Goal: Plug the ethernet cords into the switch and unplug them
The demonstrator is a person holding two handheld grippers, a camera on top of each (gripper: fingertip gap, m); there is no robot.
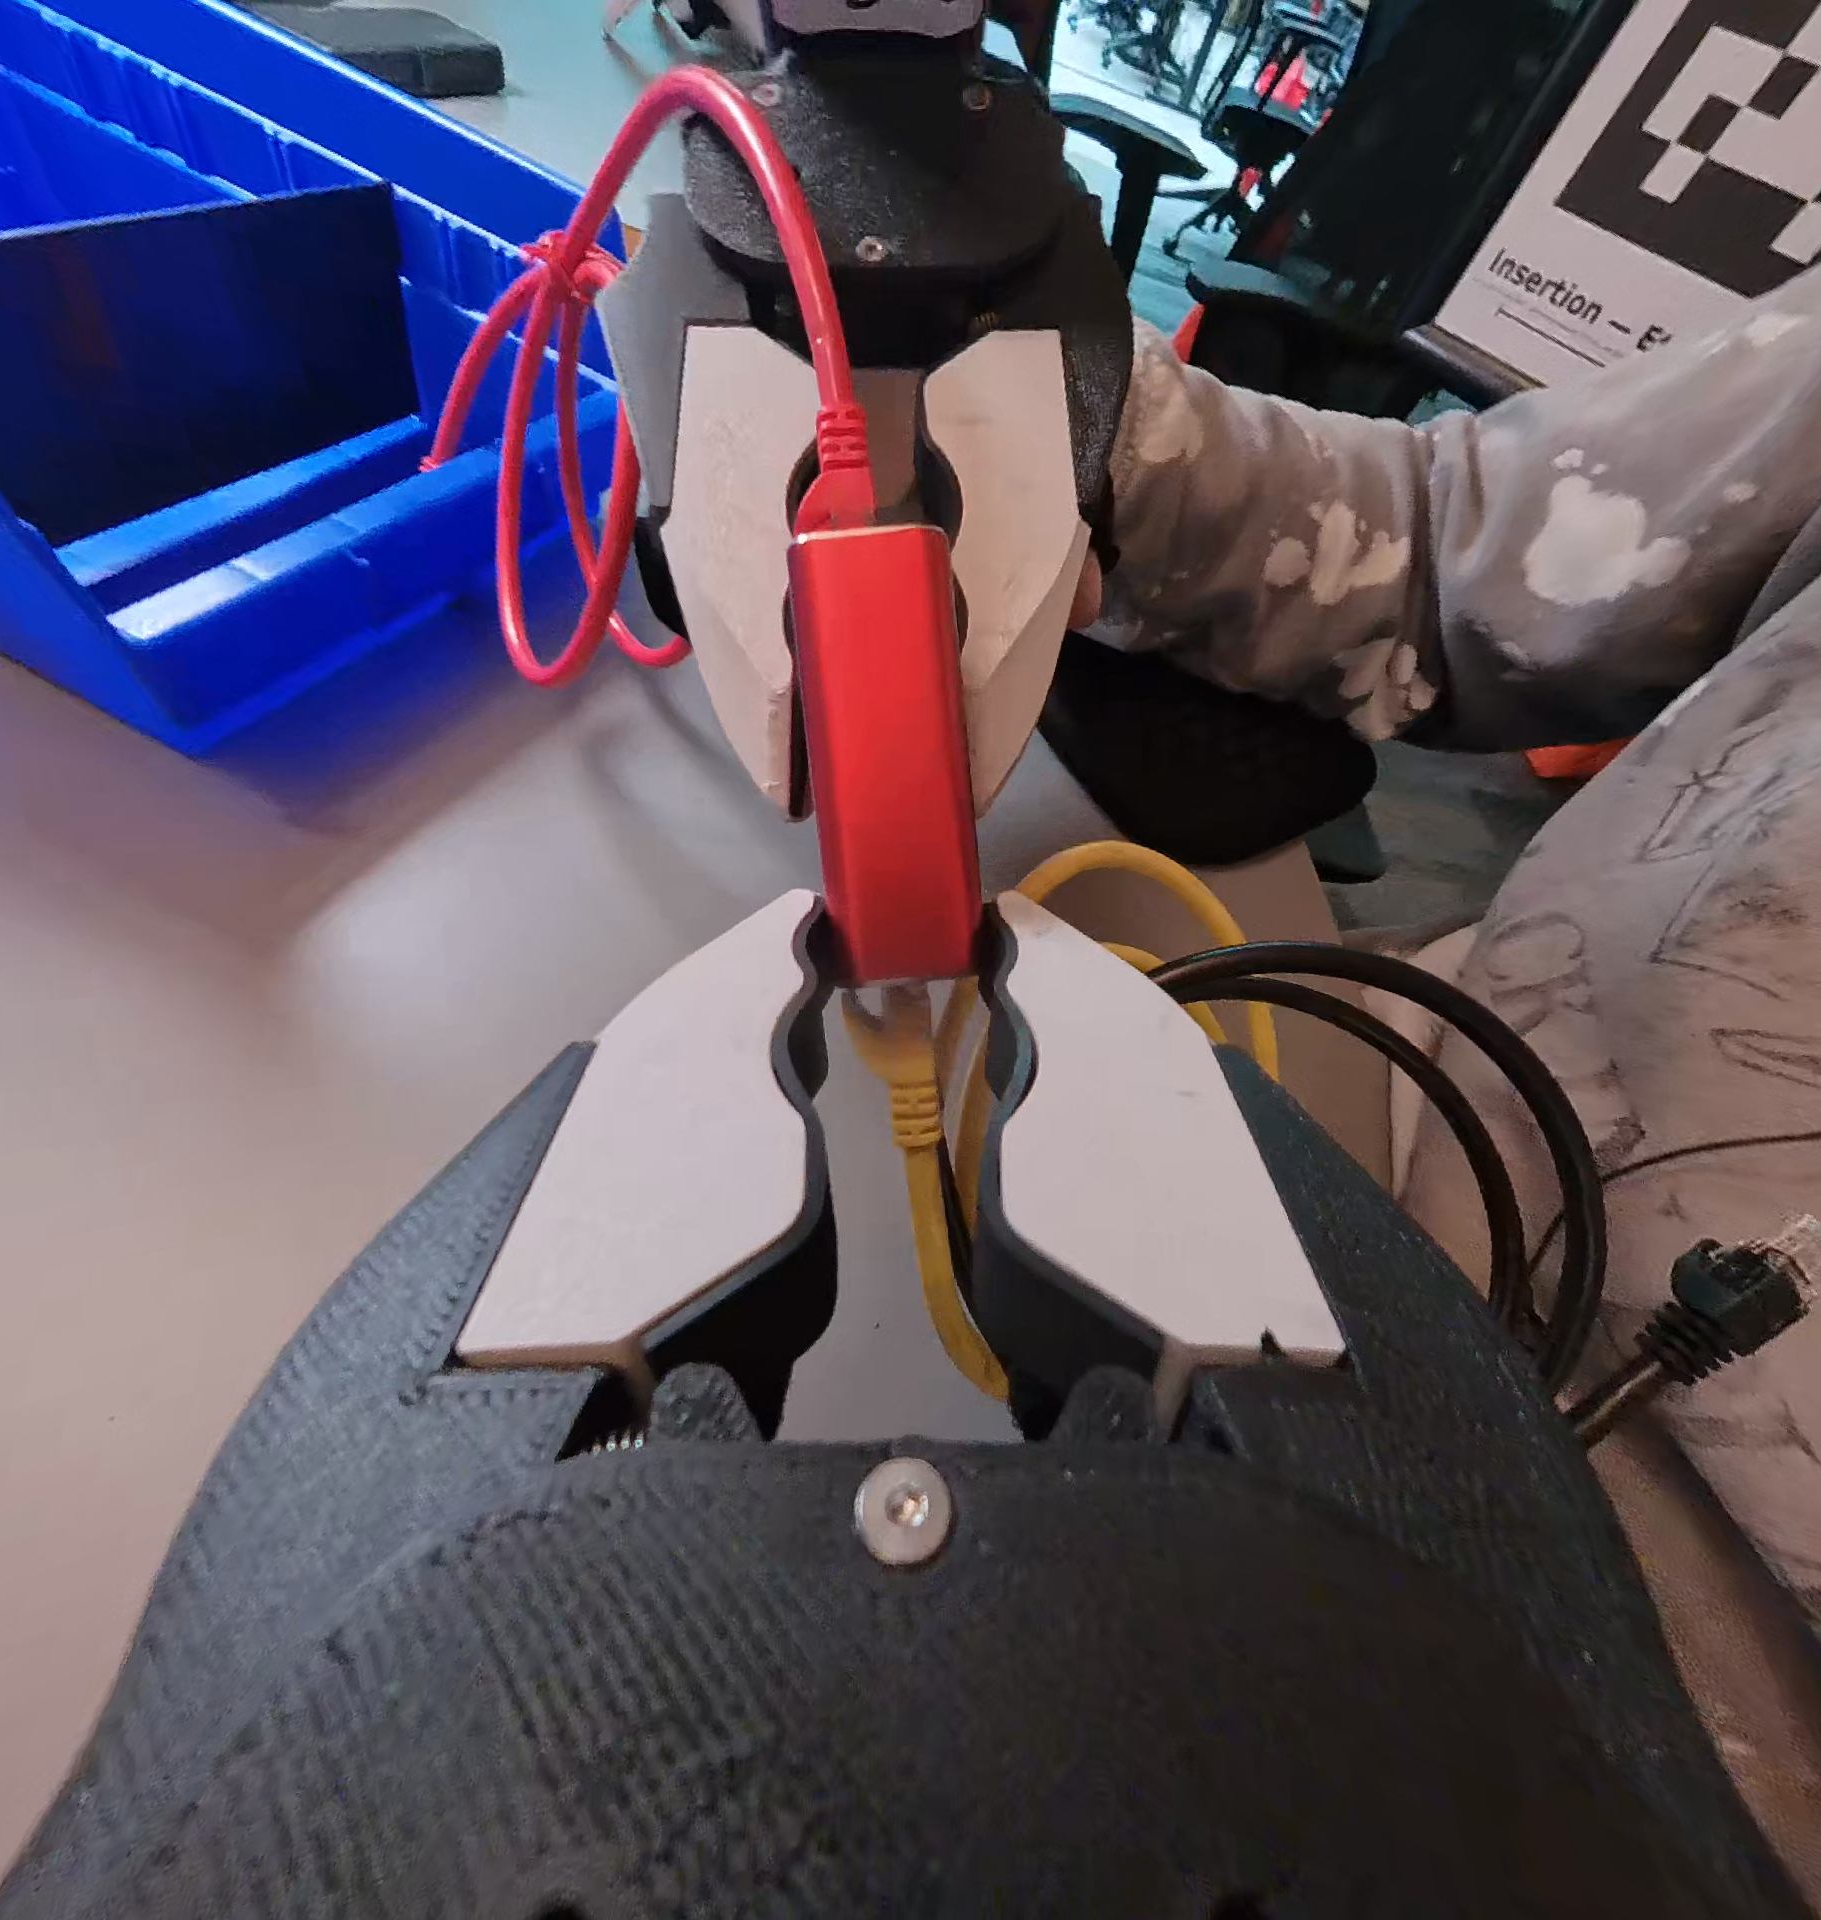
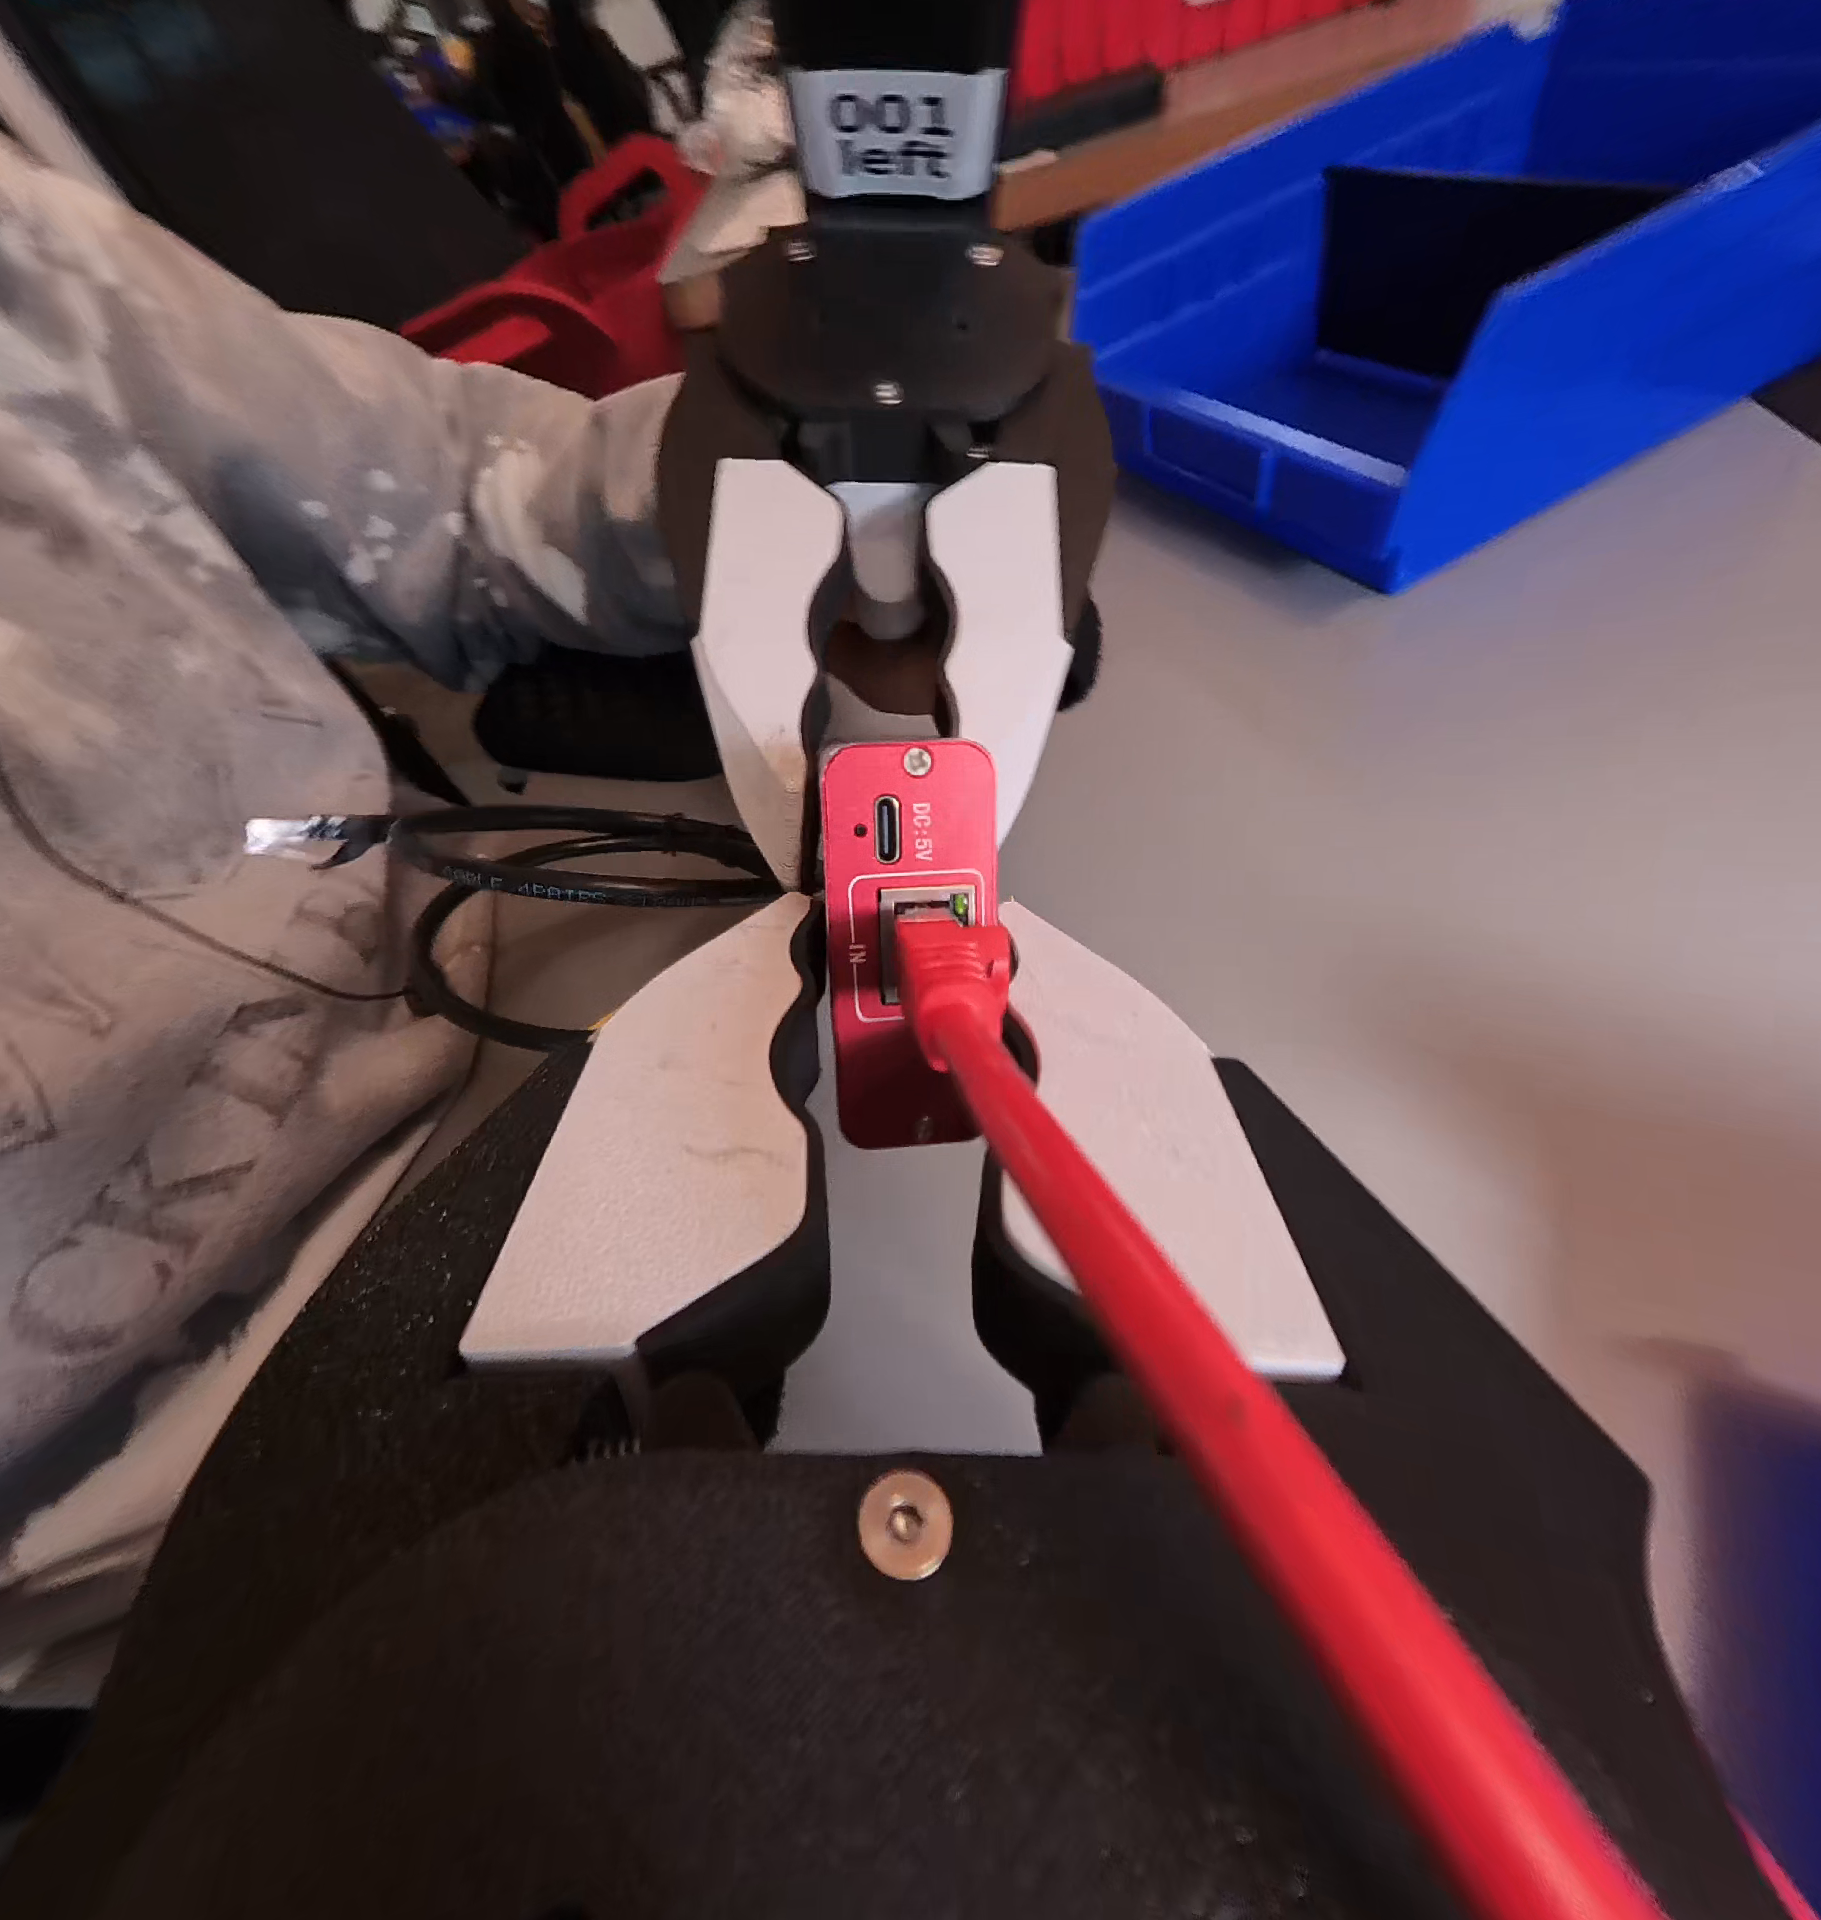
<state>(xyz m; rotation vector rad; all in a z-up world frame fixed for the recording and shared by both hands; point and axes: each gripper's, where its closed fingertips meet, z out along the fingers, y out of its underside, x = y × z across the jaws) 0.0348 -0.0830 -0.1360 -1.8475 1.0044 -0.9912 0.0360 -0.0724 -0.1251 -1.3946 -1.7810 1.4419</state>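
Observation:
The red switch is held in the air between both grippers. My left gripper is shut on its near end, where a yellow cord is plugged in and runs back between my fingers. My right gripper faces it and clamps the far end, where a red cord is plugged in. In the right wrist view my right gripper grips the sides of the switch, the red plug sits in its port, and the left gripper is behind.
A blue bin stands on the grey table; the red cord's coil hangs beside it. A loose black cord with a free plug lies by the person's sleeve. A sign with a checkered marker stands behind.

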